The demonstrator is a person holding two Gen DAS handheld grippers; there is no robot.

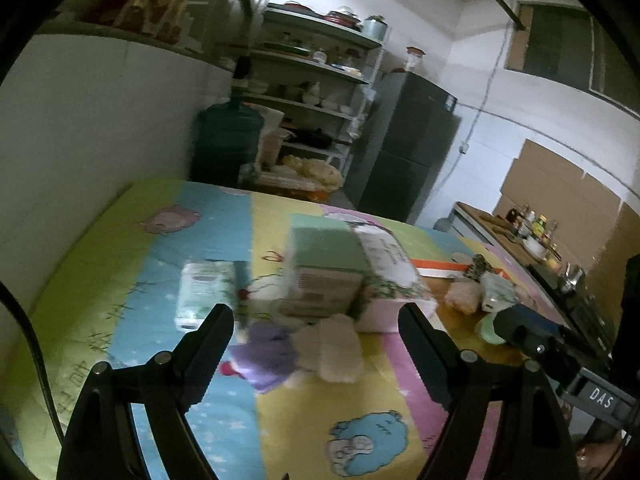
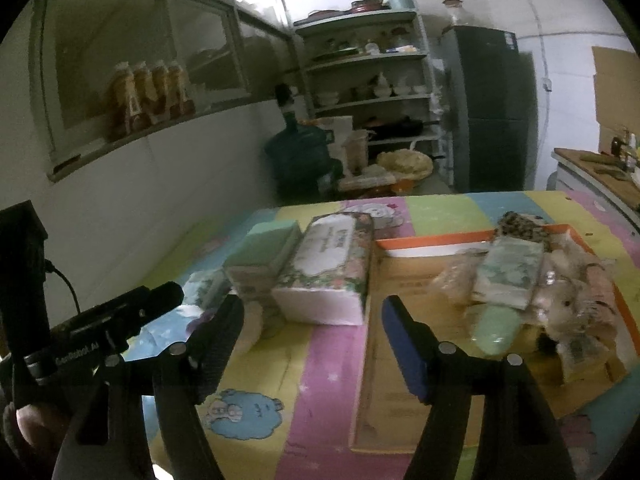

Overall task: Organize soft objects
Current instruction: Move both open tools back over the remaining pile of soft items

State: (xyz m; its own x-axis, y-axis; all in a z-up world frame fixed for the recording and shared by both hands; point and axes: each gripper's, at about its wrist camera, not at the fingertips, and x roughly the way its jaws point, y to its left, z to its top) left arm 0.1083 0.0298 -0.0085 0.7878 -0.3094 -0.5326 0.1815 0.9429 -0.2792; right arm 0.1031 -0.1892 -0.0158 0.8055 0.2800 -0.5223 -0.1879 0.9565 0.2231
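Observation:
My left gripper [image 1: 316, 320] stands open above the colourful tablecloth [image 1: 120, 280], with nothing between its pads. Just beyond its fingertips lie a purple soft toy [image 1: 264, 356] and a beige fluffy piece [image 1: 340, 348]. Behind them stand a green-topped box [image 1: 328, 272] and a floral tissue box [image 1: 392, 276], and a tissue pack [image 1: 204, 292] lies to the left. My right gripper [image 2: 312, 308] is open and empty, in front of the floral tissue box [image 2: 328, 272]. To its right, a flat cardboard tray with an orange rim [image 2: 400, 360] holds a beige plush toy [image 2: 576, 312], a tissue pack [image 2: 512, 272] and a pale green item [image 2: 494, 328].
A hand [image 2: 28, 420] holds the left tool at the left edge of the right wrist view. Beyond the table stand a blue water jug [image 1: 226, 140], shelves of dishes [image 1: 312, 92] and a dark fridge [image 1: 408, 148]. A counter with bottles [image 1: 532, 232] runs along the right.

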